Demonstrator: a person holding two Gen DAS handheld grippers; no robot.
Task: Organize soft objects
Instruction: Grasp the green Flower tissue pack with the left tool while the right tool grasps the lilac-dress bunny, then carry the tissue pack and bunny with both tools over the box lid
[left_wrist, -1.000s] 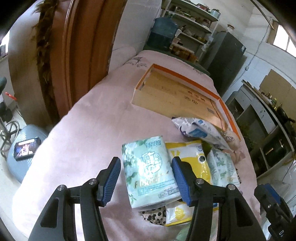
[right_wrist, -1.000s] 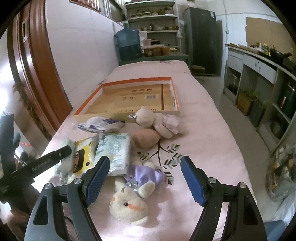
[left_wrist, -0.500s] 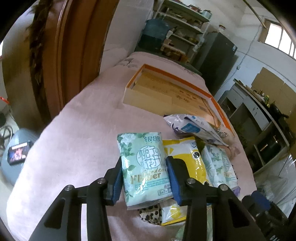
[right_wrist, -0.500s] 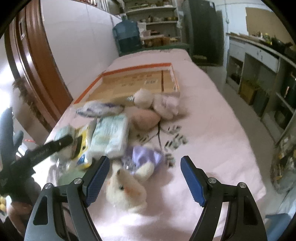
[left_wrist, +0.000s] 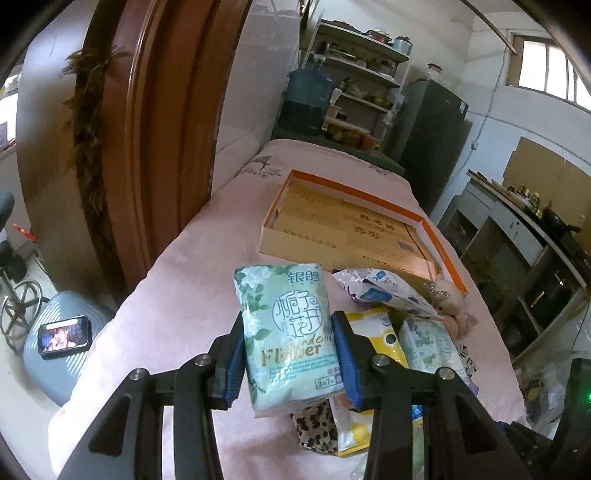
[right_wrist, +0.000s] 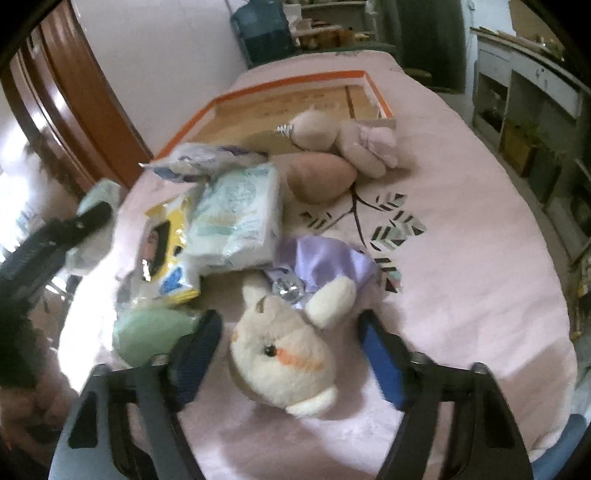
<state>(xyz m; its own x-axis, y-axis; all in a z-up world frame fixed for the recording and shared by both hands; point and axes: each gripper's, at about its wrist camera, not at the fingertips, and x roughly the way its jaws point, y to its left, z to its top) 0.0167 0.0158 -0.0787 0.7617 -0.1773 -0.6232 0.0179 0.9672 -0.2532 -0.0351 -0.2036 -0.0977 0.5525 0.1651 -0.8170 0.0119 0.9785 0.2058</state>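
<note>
My left gripper (left_wrist: 288, 321) is shut on a green flower-print tissue pack (left_wrist: 284, 295), held up off the pink bed cover (left_wrist: 192, 295). Below it lie a yellow pack (left_wrist: 373, 328), a pale green-white pack (left_wrist: 424, 343) and a crumpled blue-white pack (left_wrist: 384, 291). My right gripper (right_wrist: 289, 321) straddles the head of a cream plush rabbit (right_wrist: 280, 354) in a purple dress. Its jaws are closing, with a gap still showing on each side of the head. An orange-rimmed cardboard box (right_wrist: 280, 107) stands behind the pile.
A beige plush (right_wrist: 347, 136) and a peach cushion (right_wrist: 321, 177) lie in front of the box. A green soft thing (right_wrist: 147, 332) sits by the right gripper's left finger. A wooden door frame (left_wrist: 147, 147) stands left of the bed. A phone (left_wrist: 64, 334) rests on a suitcase.
The left gripper closed on the green tissue pack and lifted it. The right gripper came down over the plush rabbit and its jaws narrowed.
</note>
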